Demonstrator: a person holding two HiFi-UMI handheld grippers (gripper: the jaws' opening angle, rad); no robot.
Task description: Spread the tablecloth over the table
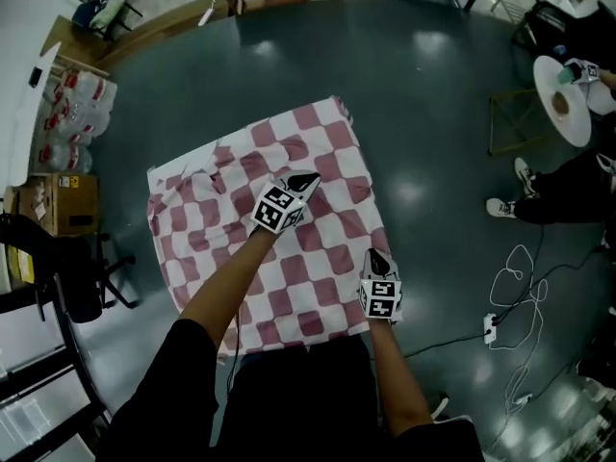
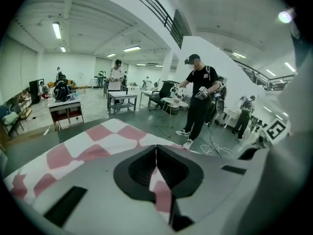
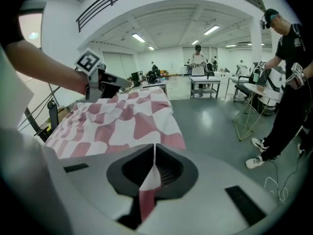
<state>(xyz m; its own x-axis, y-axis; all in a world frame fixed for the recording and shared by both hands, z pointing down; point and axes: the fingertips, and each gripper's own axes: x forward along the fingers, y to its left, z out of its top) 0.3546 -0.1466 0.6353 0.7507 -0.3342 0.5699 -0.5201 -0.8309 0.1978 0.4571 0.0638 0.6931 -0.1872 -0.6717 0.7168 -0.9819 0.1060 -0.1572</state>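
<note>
Both pairs of jaws pinch the tablecloth [image 1: 318,142]: your left gripper [image 1: 306,178] grips over its middle, your right gripper [image 1: 376,257] its near edge.

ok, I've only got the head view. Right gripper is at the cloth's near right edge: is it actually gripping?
Observer: Yes. The right gripper view shows the right gripper with its jaws shut on a pinched fold of the tablecloth.
Operator: And the left one, over the middle?
Observer: The left gripper view shows the left gripper shut as well, with a strip of the tablecloth caught between its jaws.
</note>
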